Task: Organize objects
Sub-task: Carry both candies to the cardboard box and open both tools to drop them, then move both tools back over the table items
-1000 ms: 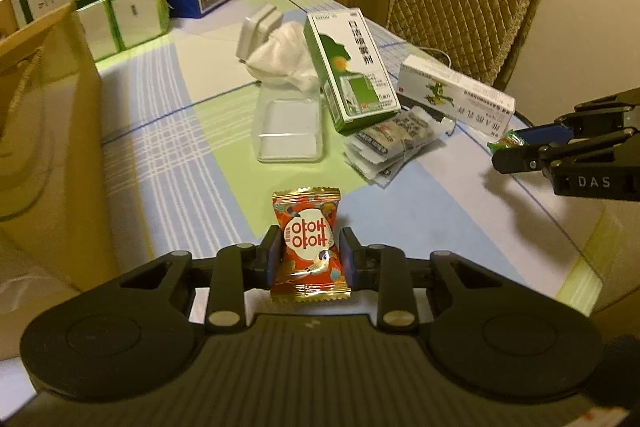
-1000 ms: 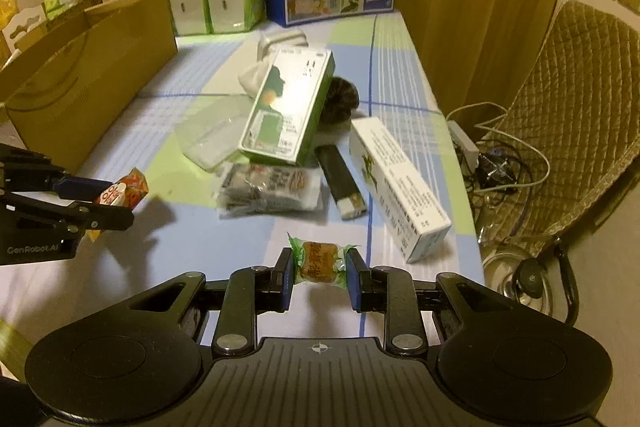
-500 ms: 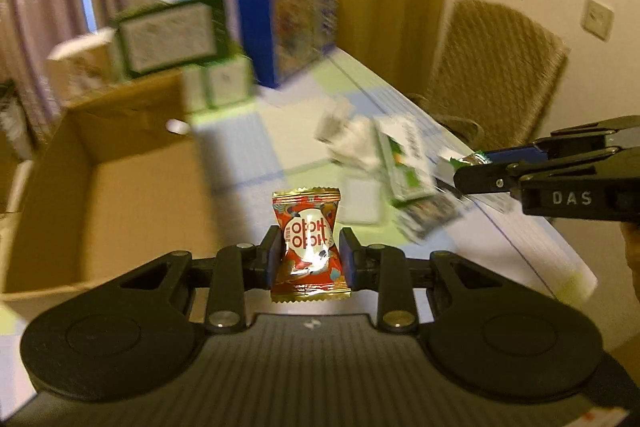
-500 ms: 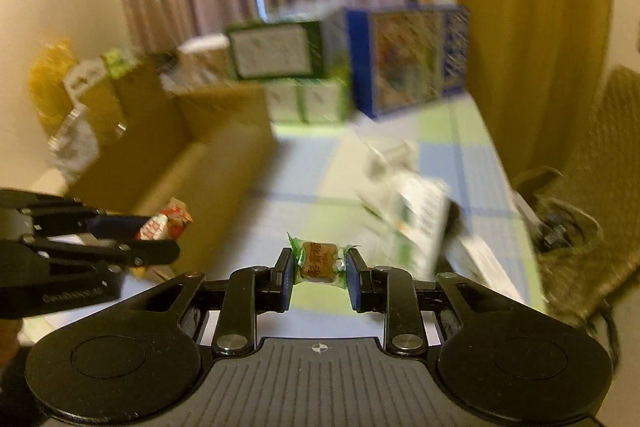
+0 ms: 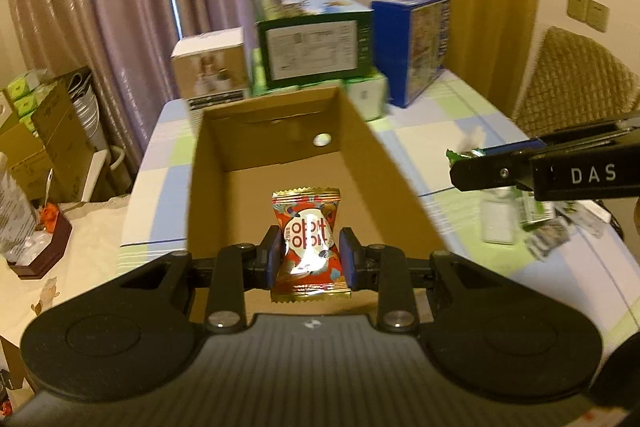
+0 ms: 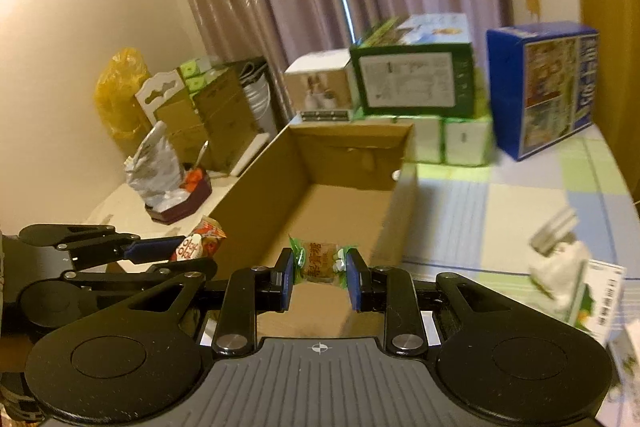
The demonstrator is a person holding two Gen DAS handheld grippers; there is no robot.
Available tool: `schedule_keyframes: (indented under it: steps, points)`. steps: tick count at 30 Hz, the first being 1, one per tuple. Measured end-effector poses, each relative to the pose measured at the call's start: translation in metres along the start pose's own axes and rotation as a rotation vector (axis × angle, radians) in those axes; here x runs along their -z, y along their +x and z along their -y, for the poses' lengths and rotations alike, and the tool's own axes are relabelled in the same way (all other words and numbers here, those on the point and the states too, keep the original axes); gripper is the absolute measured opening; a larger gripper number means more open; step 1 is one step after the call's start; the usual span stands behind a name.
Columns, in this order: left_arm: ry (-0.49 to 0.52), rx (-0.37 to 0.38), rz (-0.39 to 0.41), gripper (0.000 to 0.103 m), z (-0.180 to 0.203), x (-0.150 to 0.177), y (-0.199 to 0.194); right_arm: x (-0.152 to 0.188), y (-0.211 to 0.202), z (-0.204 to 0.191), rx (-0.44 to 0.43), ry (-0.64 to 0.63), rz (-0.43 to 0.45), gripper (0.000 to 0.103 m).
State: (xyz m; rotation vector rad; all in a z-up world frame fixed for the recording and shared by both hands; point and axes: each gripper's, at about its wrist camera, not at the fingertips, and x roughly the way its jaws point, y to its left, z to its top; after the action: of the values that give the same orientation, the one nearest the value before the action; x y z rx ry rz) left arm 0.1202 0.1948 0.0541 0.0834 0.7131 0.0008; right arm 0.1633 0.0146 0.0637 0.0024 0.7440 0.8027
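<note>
- Curtained room, checked tablecloth (image 5: 460,99); cartons stacked along the tabletop's far edge, and an open, bare-floored cardboard box (image 5: 296,163) sits in front of them near the left edge.
- Left gripper (image 5: 309,259) is clamped on a red candy (image 5: 307,239), pinched at its waist and upright. It hangs over the near end of the box.
- My read: push a little farther in before letting go, so the packet drops flat on the box floor and not on the near wall.
- Right gripper (image 6: 318,277) is closed on a green candy (image 6: 320,259), gripped by its twisted ends, hovering at the box's near right corner.
- It looks closer to the right wall than to the middle; nudge left first.
- The two tools sit just beside each other, so release one, then the other.
- Open only slightly: light wrappers can cling to a pad.
- Off right, loose packets (image 5: 548,239) wait near the tabletop's right edge.
</note>
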Motion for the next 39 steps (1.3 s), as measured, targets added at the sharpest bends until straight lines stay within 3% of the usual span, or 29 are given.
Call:
schedule_keyframes:
  steps: [10,12,13,14,16,26,39]
  points:
    - [-0.004,-0.001,-0.036,0.028,-0.033,0.007,0.042,-0.005,0.065,0.004,-0.009,0.023,-0.060,0.025]
    - [-0.012,0.000,-0.033,0.031,-0.034,0.007,0.051,-0.006,0.071,0.007,-0.016,0.039,-0.047,0.037]
    - [-0.019,-0.004,-0.032,0.041,-0.036,0.007,0.053,-0.006,0.073,0.010,-0.011,0.050,-0.041,0.048]
    - [-0.025,-0.005,-0.028,0.048,-0.037,0.008,0.055,-0.007,0.073,0.011,-0.010,0.058,-0.031,0.053]
    - [-0.024,-0.015,-0.018,0.049,-0.038,0.009,0.055,-0.008,0.071,0.013,-0.015,0.062,-0.016,0.056]
    - [-0.068,-0.019,0.007,0.051,-0.037,0.020,0.024,-0.001,0.030,0.017,0.028,0.059,0.021,0.064]
    - [-0.098,0.008,0.024,0.066,0.000,0.034,-0.036,0.039,-0.063,-0.002,0.120,0.025,0.088,0.090]
